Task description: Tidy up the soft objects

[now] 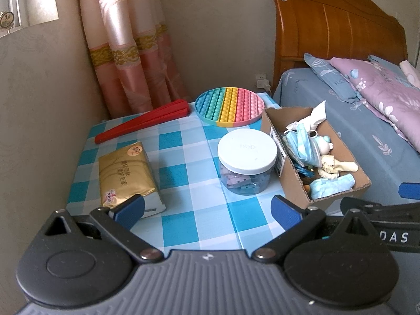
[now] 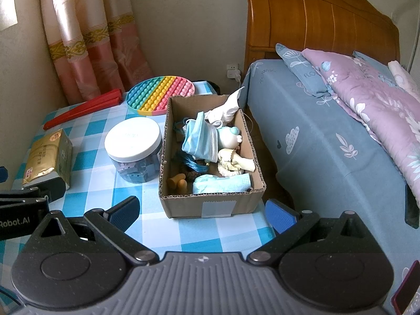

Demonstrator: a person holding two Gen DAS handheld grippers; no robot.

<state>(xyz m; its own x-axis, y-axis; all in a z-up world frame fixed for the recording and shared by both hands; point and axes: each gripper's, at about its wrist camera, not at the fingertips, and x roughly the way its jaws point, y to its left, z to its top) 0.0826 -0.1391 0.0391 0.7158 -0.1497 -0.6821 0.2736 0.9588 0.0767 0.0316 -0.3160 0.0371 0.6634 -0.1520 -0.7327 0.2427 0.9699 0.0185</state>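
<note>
Both tools held back from the checked table (image 1: 183, 141), jaws spread wide and empty: left gripper (image 1: 207, 211) and right gripper (image 2: 203, 212) alike, nothing between the blue pads.

Just past the left gripper's left finger, a gold tissue pack (image 1: 126, 174), its near end half hidden behind the pad. Ahead and slightly right of the left jaws, a clear jar (image 1: 246, 161) with a white lid, small blue and pink pieces inside.

Straight ahead of the right jaws, squarely framed, a cardboard box (image 2: 210, 208) standing at the table edge nearest the bed (image 2: 315, 136). Inside, a loose heap: blue face mask (image 2: 200, 141), folded blue cloth (image 2: 220, 183) by the near wall, cream frilled fabric (image 2: 233, 164), white tissue (image 2: 227, 109) poking up at the far end, a small rounded white toy (image 2: 228, 137).

Soft things gathered in the box, then; equally fitting a box waiting to be emptied or one filled.

Farther off beyond the jar, a round rainbow bubble mat (image 1: 231, 106) and a folded red fan (image 1: 143, 120), then the curtain (image 1: 126, 44).
</note>
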